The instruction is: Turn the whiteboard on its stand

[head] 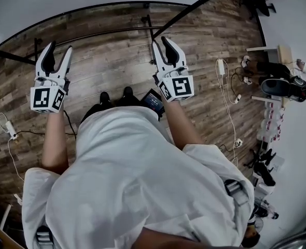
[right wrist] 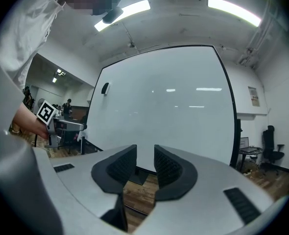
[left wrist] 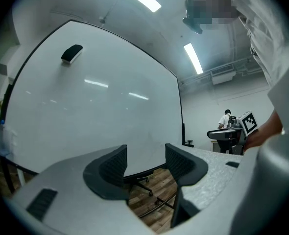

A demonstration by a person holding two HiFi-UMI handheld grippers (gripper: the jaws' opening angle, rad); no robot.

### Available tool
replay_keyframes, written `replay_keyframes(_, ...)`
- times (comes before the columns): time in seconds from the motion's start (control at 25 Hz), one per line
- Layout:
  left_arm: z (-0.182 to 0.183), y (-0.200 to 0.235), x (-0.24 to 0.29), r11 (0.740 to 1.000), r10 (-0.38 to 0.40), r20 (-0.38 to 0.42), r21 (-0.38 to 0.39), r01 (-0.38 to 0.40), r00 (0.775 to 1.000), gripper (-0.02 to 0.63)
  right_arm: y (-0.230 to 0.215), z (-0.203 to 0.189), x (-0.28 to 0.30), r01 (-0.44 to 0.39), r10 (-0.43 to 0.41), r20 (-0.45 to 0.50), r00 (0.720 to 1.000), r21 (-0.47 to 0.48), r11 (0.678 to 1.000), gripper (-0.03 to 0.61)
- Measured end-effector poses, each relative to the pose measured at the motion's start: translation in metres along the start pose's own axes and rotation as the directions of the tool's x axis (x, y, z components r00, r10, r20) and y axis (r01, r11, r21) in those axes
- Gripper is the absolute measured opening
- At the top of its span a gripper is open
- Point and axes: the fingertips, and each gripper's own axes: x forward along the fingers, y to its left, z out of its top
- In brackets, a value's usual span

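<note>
Left gripper [head: 59, 47]: jaws apart, nothing between them.
Right gripper [head: 161, 41]: jaws narrowly apart, nothing between them.
Whiteboard [left wrist: 95, 97]: upright on its stand [left wrist: 143, 182], ahead of both grippers and clear of them; eraser [left wrist: 72, 53] near its upper corner.
Progress: turn judged not begun. Reach, grip and rotation all remain.

The head view looks steeply down at the wooden floor [head: 111, 61]; both gripper views face level, sharing the nearby whiteboard [left wrist: 95, 111].
</note>
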Motion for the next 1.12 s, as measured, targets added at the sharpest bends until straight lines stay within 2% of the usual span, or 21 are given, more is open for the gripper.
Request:
replay_keyframes(0.12,-0.001,-0.005,-0.012,1.0,0.0,0.004,0.001,0.0,1.0,0.248,0.008,-0.002,-0.013,-0.003,0.003,-0.01,1.0,-0.005,1.0,0.106)
replay_keyframes(0.28,0.004,-0.021,-0.023,1.0,-0.02,0.019,0.006,0.02,1.0,0.209,0.008,0.003,-0.032,0.015,-0.015,-0.002,1.0,-0.013,1.0,0.072)
replay_keyframes(0.32,0.006,-0.026,-0.027,1.0,-0.028,0.02,0.008,0.028,0.999,0.187,0.007,0.005,-0.038,0.019,-0.019,0.003,1.0,-0.015,1.0,0.061)
replay_keyframes(0.4,0.009,-0.037,-0.036,0.999,-0.045,0.023,0.014,0.044,0.999,0.095,0.008,0.008,-0.051,0.028,-0.028,0.011,1.0,-0.016,0.999,0.038)
replay_keyframes(0.52,0.013,-0.059,-0.048,0.997,-0.071,0.021,0.028,0.07,0.997,0.035,0.011,0.011,-0.079,0.03,-0.03,0.015,0.999,-0.03,0.999,-0.002)
replay_keyframes(0.6,0.012,-0.076,-0.055,0.996,-0.084,0.015,0.033,0.084,0.996,0.014,0.016,0.009,-0.098,0.02,-0.02,0.004,1.0,-0.058,0.998,-0.003)
replay_keyframes(0.84,0.009,-0.122,-0.086,0.994,-0.102,-0.019,0.038,0.103,0.995,0.006,0.031,0.0,-0.155,0.035,-0.036,0.018,0.999,0.005,0.999,-0.003)
replay_keyframes(1.12,0.013,-0.134,-0.125,0.991,-0.121,-0.021,0.051,0.122,0.992,0.007,0.065,-0.01,-0.189,0.053,-0.055,0.03,0.998,0.054,0.997,-0.003)
